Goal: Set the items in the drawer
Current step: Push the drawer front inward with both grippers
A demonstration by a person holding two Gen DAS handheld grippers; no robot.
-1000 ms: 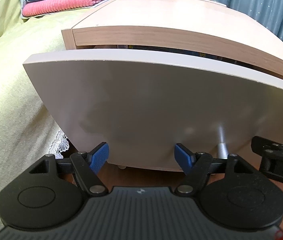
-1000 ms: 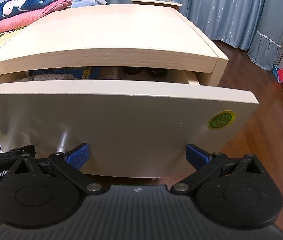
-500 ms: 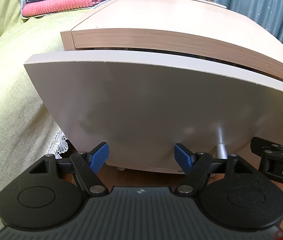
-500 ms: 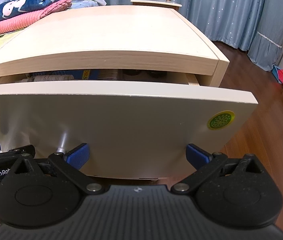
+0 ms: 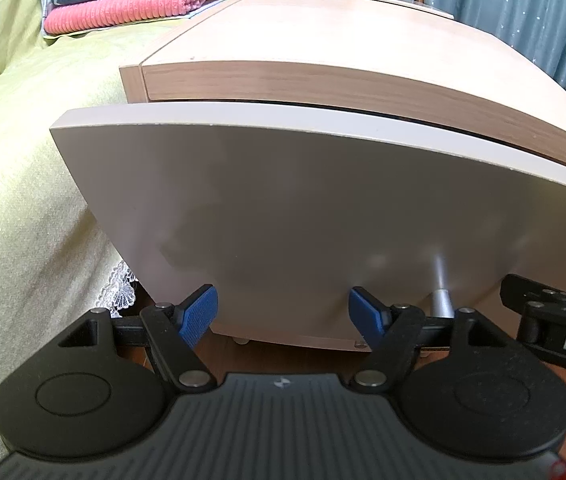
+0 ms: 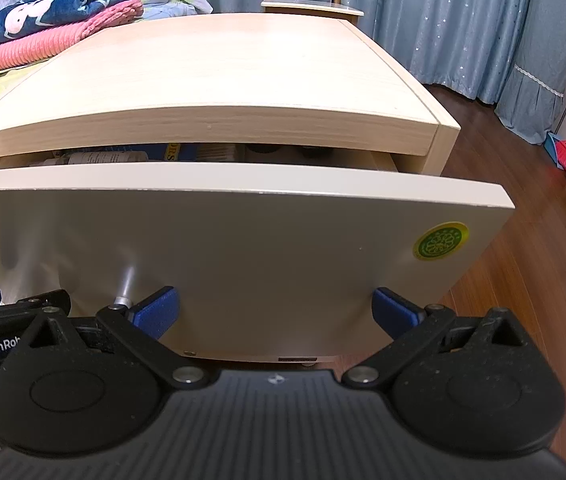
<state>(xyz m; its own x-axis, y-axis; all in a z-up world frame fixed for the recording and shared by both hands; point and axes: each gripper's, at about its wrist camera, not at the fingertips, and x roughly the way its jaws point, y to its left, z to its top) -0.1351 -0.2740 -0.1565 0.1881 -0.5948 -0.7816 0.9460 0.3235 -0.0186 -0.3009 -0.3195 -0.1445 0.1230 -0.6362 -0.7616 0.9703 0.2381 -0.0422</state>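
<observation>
Left gripper [image 5: 283,312] agape; right gripper [image 6: 275,312] likewise (level).

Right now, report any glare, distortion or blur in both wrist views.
Left wrist view: fisheye bows the drawer front into a curve, soft glare beside the metal knob, and focus holds on the left gripper. Right wrist view: same bowing, a bright streak above the knob, the green sticker sharp, dark vignette at the corners, and the right gripper crisp.

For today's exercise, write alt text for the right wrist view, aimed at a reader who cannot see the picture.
A pale drawer front of a light wooden nightstand stands slightly open, with a few items visible through the gap. The open right gripper faces its lower edge, holding nothing. A green round sticker marks the drawer's right side; folded blankets and blue curtains lie behind.
</observation>
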